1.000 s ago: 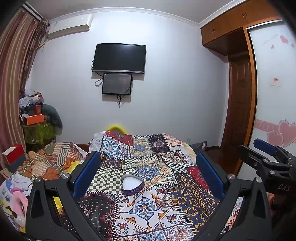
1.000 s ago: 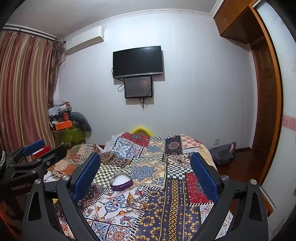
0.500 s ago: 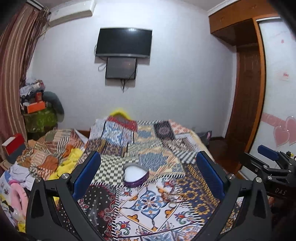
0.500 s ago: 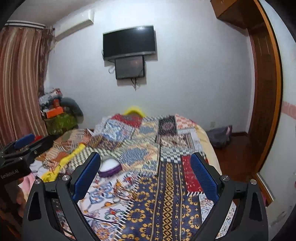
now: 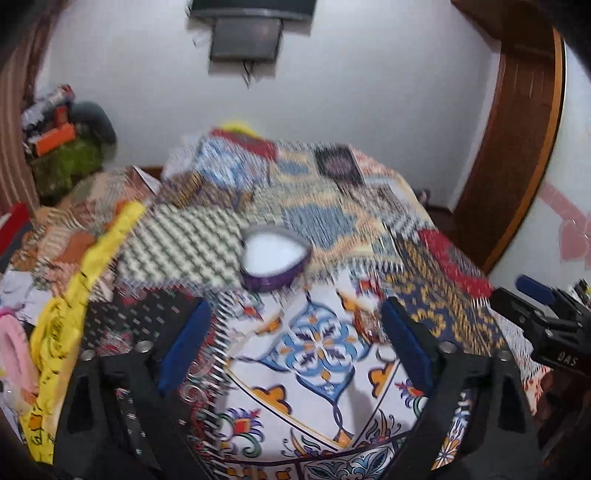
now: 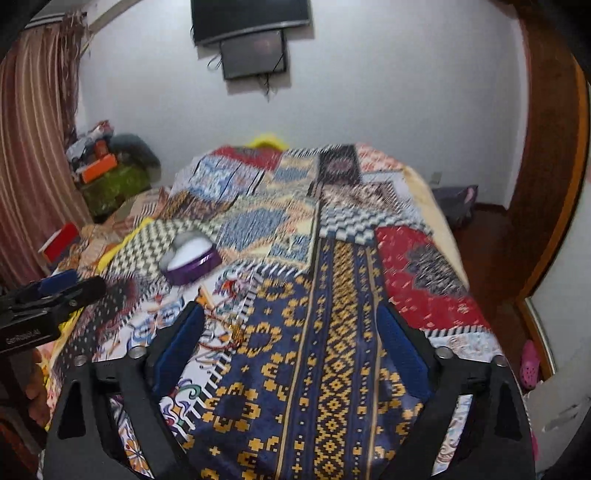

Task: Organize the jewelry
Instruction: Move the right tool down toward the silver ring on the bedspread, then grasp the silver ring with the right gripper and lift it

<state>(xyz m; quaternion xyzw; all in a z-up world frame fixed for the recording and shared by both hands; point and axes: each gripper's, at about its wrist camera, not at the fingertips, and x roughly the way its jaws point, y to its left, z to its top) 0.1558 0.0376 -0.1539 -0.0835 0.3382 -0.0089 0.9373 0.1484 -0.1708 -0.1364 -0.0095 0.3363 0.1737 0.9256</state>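
A heart-shaped purple box (image 5: 274,259) with a white inside sits open on the patchwork bedspread (image 5: 317,229); it also shows in the right wrist view (image 6: 192,261). A tangle of thin jewelry (image 6: 225,325) lies on the spread just beyond my right gripper's left finger; in the left wrist view it is a blurred patch (image 5: 369,321). My left gripper (image 5: 295,343) is open and empty, short of the box. My right gripper (image 6: 290,343) is open and empty over the blue and yellow patch.
The bed fills the middle of the room. Clutter and folded cloth (image 5: 66,236) lie along its left side. A wooden door (image 5: 517,140) and floor (image 6: 487,243) are on the right. A TV (image 6: 251,18) hangs on the far wall.
Both grippers have tilted down and moved forward toward the bedspread. The box and jewelry now sit closer and higher in both views. Both stay open.
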